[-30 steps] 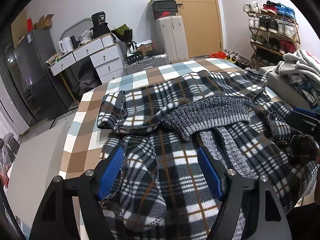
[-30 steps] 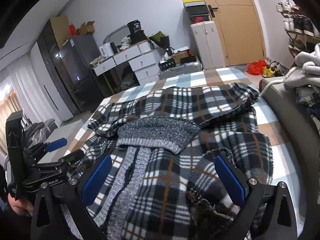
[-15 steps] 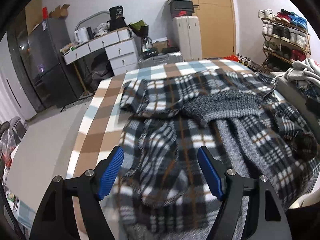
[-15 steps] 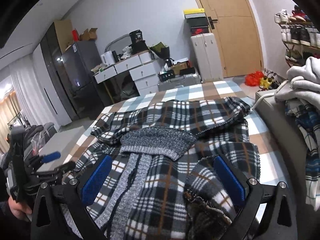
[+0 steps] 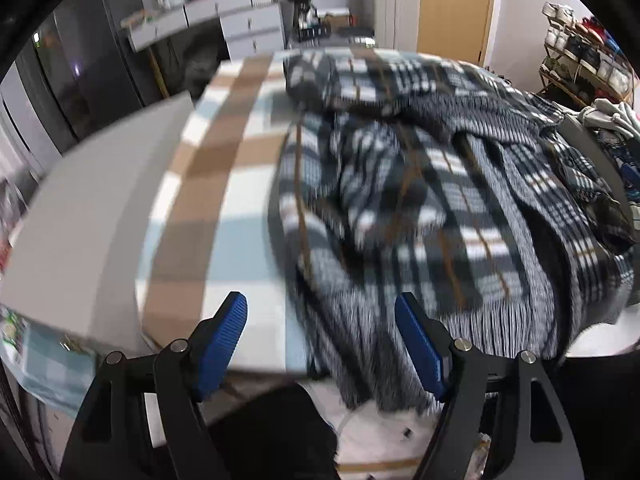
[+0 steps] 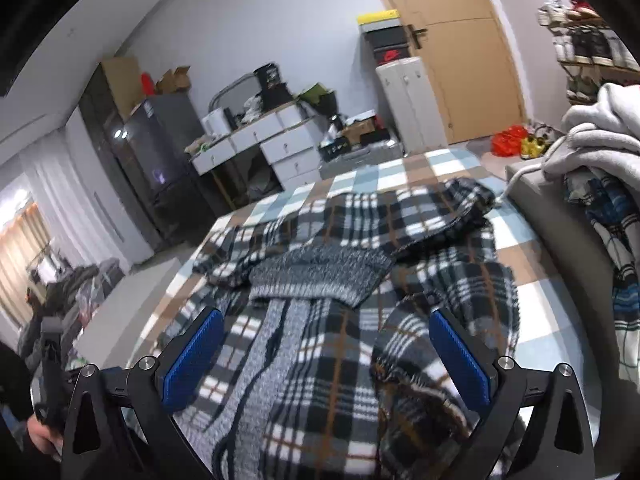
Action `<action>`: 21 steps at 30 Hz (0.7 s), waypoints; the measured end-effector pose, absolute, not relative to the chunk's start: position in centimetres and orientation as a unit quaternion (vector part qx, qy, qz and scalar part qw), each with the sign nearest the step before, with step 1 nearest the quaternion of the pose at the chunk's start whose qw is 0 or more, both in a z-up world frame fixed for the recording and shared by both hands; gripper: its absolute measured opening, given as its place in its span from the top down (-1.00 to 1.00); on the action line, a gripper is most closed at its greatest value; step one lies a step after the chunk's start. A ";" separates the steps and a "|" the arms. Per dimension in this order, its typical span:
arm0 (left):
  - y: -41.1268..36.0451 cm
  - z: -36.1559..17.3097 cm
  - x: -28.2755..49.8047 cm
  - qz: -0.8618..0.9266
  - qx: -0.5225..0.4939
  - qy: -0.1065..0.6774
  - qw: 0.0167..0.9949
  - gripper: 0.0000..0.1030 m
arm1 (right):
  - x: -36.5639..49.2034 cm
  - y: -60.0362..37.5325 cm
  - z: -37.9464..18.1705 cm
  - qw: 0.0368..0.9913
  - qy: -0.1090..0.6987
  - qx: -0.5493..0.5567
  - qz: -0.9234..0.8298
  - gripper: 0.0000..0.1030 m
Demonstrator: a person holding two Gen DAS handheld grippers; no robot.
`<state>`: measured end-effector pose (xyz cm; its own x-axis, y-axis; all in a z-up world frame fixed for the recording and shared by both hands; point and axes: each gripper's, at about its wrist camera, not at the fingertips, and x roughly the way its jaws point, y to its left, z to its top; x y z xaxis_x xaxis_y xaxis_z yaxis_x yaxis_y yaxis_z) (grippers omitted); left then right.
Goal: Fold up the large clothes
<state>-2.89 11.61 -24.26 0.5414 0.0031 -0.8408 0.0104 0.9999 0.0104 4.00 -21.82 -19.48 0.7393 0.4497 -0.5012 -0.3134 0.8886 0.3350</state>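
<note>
Plaid fleece jacket (image 6: 360,320) with a grey knit collar is spread out rumpled on the bed (image 6: 516,264), which has a brown, blue and white checked cover. Left hand-held gripper (image 5: 320,344) has its blue pads wide apart with nothing between them, hovering over the near left edge of the bed where the jacket's hem hangs over; that view is pretty blurry. Right hand-held gripper (image 6: 328,352) is also spread wide and empty, sitting above the middle of the jacket near a bunched-up sleeve (image 6: 408,344). Pile of other clothes (image 6: 600,160) sits off to the right.
</note>
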 end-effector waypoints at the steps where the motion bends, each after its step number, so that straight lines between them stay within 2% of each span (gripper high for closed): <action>1: 11.8 -24.7 -3.1 -0.015 -0.008 0.489 0.872 -0.41 | 3.9 -21.6 -19.7 0.924 0.303 0.109 0.207 -1.00; 8: 11.8 -26.1 -4.0 -0.076 -0.052 0.510 0.855 -0.41 | 1.8 -21.6 -20.1 0.918 0.317 0.104 0.213 -1.00; 13: 12.8 -27.1 -3.1 -0.029 -0.075 0.522 0.849 -0.41 | 0.1 -22.3 -20.6 0.918 0.315 0.119 0.210 -1.00; 21: 11.2 -27.3 -4.2 -0.011 -0.005 0.491 0.871 -0.36 | -0.7 -22.1 -21.0 0.918 0.315 0.123 0.207 -1.00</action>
<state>-4.19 11.20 -27.25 0.5167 -0.0243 -0.8558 0.0137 0.9997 -0.0201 -0.67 -22.10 -21.03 0.7149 0.4584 -0.5280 -0.3032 0.8837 0.3566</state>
